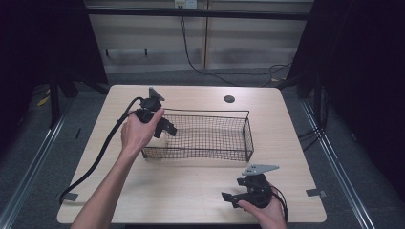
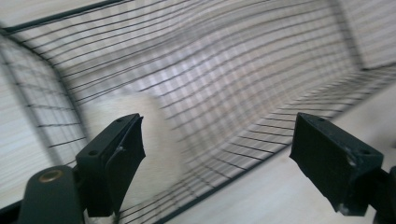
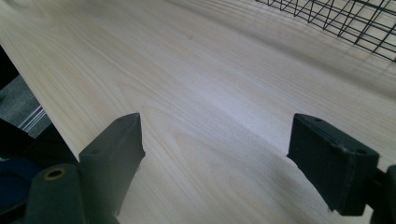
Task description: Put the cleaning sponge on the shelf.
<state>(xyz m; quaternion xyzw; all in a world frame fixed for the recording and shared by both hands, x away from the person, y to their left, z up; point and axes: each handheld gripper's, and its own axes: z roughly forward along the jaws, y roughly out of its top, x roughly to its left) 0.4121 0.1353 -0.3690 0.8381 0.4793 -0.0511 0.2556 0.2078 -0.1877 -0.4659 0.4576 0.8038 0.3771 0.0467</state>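
White object (image 2: 140,140) in wire basket (image 1: 248,136), beyond left gripper (image 2: 217,154); jaws apart, empty.

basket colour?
Black wire mesh basket, clearest in the high view.

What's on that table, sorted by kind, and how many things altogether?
Wire baskets: 1, black
Pale soft lumps inside the basket: 1
Hand-held claws: 2, left claw at the basket, right claw low over the table, both open
Total: 4
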